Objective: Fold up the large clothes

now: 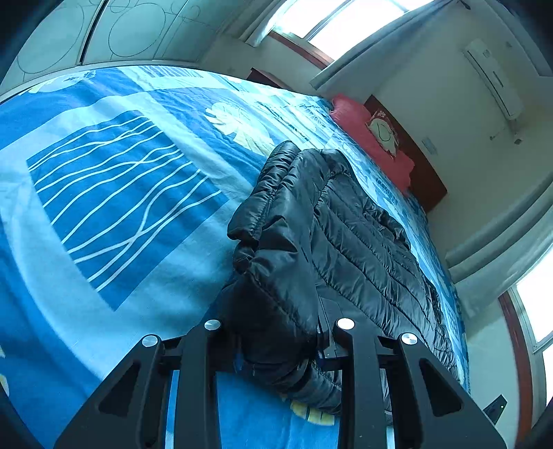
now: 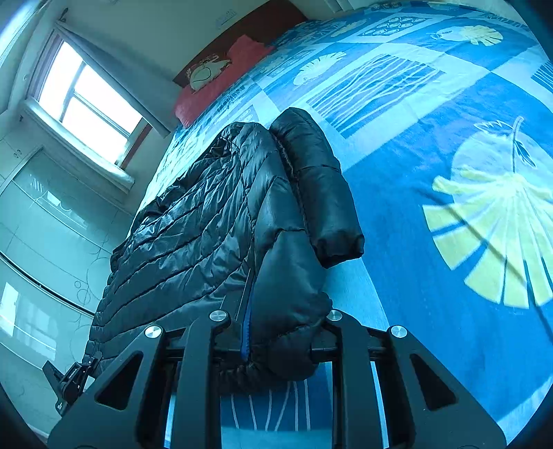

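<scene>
A black quilted puffer jacket [image 1: 363, 241] lies along the near edge of a bed with a blue patterned cover [image 1: 121, 207]. In the left wrist view my left gripper [image 1: 278, 331] is shut on a bunched fold of the jacket, and a sleeve [image 1: 276, 179] drapes over the top. In the right wrist view the jacket [image 2: 193, 235] runs away to the left. My right gripper [image 2: 276, 331] is shut on another bunched edge by the blue zipper lining [image 2: 246, 328]. A sleeve end [image 2: 331, 214] hangs beside it. The pads of both grippers are hidden by fabric.
A red pillow [image 1: 373, 138] rests against the dark headboard [image 2: 249, 24] at the far end. The bed cover [image 2: 449, 172] stretches wide beyond the jacket. Windows with curtains [image 2: 86, 100], an air conditioner [image 1: 490, 76] and glass wardrobe doors [image 2: 45, 224] surround the bed.
</scene>
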Demonstrator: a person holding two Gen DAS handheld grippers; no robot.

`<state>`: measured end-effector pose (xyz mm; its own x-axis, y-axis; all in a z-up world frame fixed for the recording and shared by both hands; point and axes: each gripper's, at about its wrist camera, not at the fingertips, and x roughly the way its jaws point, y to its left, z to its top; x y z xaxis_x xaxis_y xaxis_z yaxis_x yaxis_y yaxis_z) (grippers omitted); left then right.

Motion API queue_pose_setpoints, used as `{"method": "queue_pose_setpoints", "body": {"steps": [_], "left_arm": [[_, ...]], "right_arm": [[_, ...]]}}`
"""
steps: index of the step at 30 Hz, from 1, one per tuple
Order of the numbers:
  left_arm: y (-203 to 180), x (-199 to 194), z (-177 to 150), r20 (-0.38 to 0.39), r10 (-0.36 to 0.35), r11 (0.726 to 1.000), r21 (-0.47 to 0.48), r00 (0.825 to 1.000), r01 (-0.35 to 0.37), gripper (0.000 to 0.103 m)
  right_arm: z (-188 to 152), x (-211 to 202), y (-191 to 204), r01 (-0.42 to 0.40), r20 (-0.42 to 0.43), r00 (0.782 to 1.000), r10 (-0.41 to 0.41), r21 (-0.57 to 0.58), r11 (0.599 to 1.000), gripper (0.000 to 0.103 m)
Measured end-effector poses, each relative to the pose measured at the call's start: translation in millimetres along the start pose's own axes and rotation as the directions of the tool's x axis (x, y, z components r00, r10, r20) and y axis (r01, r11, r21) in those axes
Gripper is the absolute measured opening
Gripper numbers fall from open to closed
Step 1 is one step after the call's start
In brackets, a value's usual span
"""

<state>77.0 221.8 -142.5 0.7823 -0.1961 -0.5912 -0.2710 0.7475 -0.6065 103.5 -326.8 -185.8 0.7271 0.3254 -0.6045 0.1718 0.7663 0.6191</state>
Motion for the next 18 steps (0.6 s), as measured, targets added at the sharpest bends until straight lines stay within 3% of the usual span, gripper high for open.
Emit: {"method": "queue_pose_setpoints", "body": {"steps": [11, 14, 18], "left_arm": [[15, -32, -15, -0.04, 0.002, 1.0, 0.005, 0.999, -0.002, 0.029], [20, -27, -14, -0.069, 0.001, 1.0, 0.005, 0.998, 0.0, 0.032], [20, -29, -11, -0.086, 0.018, 0.999, 0.031, 0.996, -0.015, 0.045]], "right_arm": [[-23, -21, -6, -0.002, -0.029, 1.0, 0.002, -0.008, 1.0, 0.02], [-22, -18, -13, -0.013, -0.034, 0.999, 0.014, 0.034, 0.999, 0.028], [-19, -22, -16, 0.003, -0.028, 1.0, -0.002, 0.055, 0.998, 0.044]]}}
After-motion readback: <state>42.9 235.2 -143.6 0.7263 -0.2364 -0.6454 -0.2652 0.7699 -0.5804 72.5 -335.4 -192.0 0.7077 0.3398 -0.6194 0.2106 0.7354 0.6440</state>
